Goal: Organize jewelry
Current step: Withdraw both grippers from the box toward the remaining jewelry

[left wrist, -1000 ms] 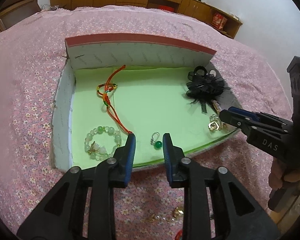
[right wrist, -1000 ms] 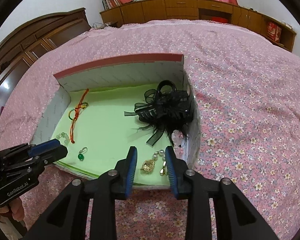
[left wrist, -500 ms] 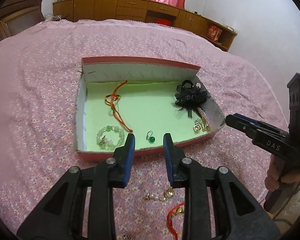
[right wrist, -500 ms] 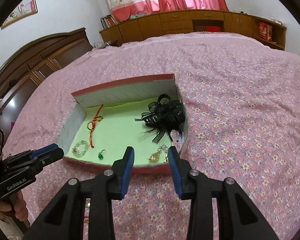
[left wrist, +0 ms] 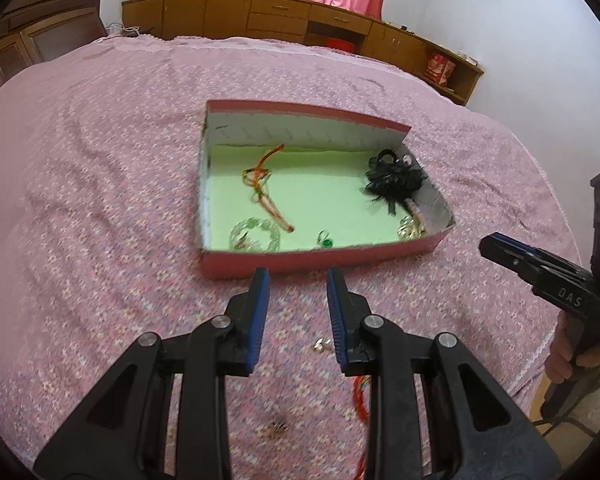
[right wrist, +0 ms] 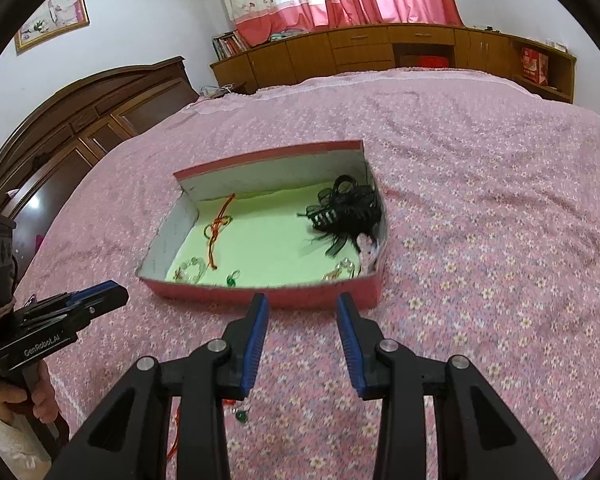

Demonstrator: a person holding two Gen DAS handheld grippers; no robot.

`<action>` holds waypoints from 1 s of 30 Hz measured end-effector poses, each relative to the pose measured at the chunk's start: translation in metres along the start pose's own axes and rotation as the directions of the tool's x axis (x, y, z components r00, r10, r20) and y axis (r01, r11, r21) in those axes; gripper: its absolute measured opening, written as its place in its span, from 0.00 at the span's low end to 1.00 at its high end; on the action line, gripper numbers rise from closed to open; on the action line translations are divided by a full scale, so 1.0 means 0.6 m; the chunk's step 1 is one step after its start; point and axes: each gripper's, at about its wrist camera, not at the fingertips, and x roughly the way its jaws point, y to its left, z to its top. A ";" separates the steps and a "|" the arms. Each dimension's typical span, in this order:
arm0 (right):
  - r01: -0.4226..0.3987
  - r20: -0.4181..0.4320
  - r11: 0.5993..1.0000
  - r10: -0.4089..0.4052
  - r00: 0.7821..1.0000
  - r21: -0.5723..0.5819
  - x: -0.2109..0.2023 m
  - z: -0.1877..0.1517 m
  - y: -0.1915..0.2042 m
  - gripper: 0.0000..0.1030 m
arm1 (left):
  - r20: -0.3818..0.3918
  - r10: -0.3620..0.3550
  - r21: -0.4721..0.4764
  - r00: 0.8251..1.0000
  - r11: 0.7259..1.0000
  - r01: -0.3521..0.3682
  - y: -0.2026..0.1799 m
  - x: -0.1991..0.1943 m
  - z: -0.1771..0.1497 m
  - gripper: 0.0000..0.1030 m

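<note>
While loose pieces lie on the bedspread (left wrist: pixel 100 200) nearer than the box (left wrist: pixel 320 258), the step in hand is judged to be the fetching of the next one, and it is best done by lowering one gripper straight over a single piece so that only that piece is caught and no cloth is pinched. The left gripper (left wrist: pixel 298 276) is seen with its fingers parted and nothing between them; the right gripper (right wrist: pixel 302 300) is likewise released and empty. A small silvery piece (left wrist: pixel 324 345) lies just near of the left gripper's tips, a red cord (left wrist: pixel 360 396) is half hidden under its right finger, and a dark little piece (left wrist: pixel 278 426) lies nearer still; what exactly each is cannot be told. A green bead (right wrist: pixel 242 416) is seen below the right gripper.

The box is shallow, red outside, pale inside, with a light green floor. Inside it an orange-red knotted cord (left wrist: pixel 266 192) lies at the far left, a pale green bead bracelet (left wrist: pixel 254 236) at the near left, a green-stoned pendant (left wrist: pixel 326 240) near the middle of the near wall, a black ribbon hair clip (left wrist: pixel 394 178) at the far right, and gold-toned earrings (left wrist: pixel 410 232) in the near right corner. Things are kept well apart there, and a bare patch in the middle should be chosen for the next piece.
</note>
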 end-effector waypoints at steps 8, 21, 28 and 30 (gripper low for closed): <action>-0.005 -0.048 1.000 0.006 0.999 0.011 0.005 -0.036 0.000 0.37 | -0.051 0.027 -0.028 0.998 0.999 -0.029 0.027 0.005 -0.037 0.20; -0.032 -0.118 0.999 0.034 0.992 0.017 0.016 -0.084 0.010 0.37 | -0.124 0.019 -0.016 0.992 1.000 -0.021 0.026 0.011 -0.094 0.20; -0.062 -0.158 0.998 0.062 0.985 0.008 0.030 -0.109 0.030 0.37 | -0.156 0.019 -0.001 0.988 1.000 -0.020 0.016 0.012 -0.117 0.20; -0.069 -0.172 0.998 0.069 0.983 0.005 0.036 -0.115 0.036 0.37 | -0.164 0.016 0.000 0.986 1.000 -0.017 0.016 0.013 -0.123 0.20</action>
